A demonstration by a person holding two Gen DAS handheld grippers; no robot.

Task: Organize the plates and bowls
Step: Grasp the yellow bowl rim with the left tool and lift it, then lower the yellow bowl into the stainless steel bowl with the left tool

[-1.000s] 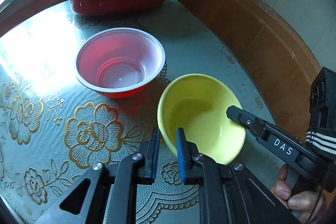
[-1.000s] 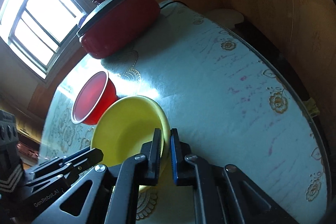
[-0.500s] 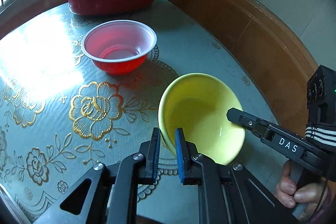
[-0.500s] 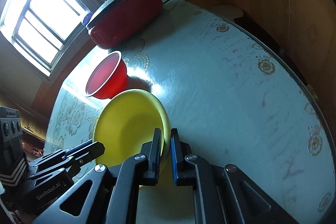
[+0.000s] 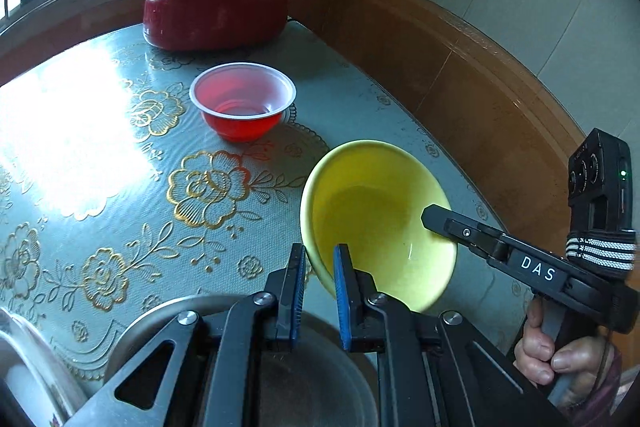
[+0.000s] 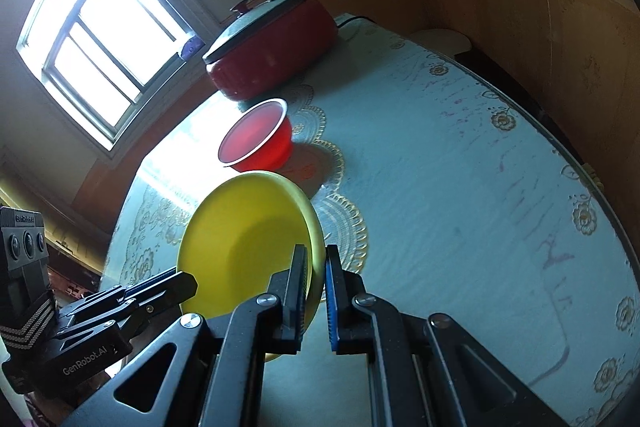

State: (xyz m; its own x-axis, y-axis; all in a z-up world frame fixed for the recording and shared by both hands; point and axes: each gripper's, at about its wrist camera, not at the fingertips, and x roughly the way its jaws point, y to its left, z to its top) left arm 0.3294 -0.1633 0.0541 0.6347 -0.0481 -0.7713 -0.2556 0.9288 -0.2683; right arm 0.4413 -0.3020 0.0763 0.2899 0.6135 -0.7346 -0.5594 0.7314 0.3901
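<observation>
Both claws are clamping the glossy yellow plastic bowl (image 5: 376,223) by opposite rim edges: left gripper (image 5: 320,291) at its seven o'clock, right gripper (image 6: 317,297) opposite. Carrying it well means keeping both hands level and moving together, lowering gently into the grey metal basin (image 5: 160,323) underneath.
</observation>
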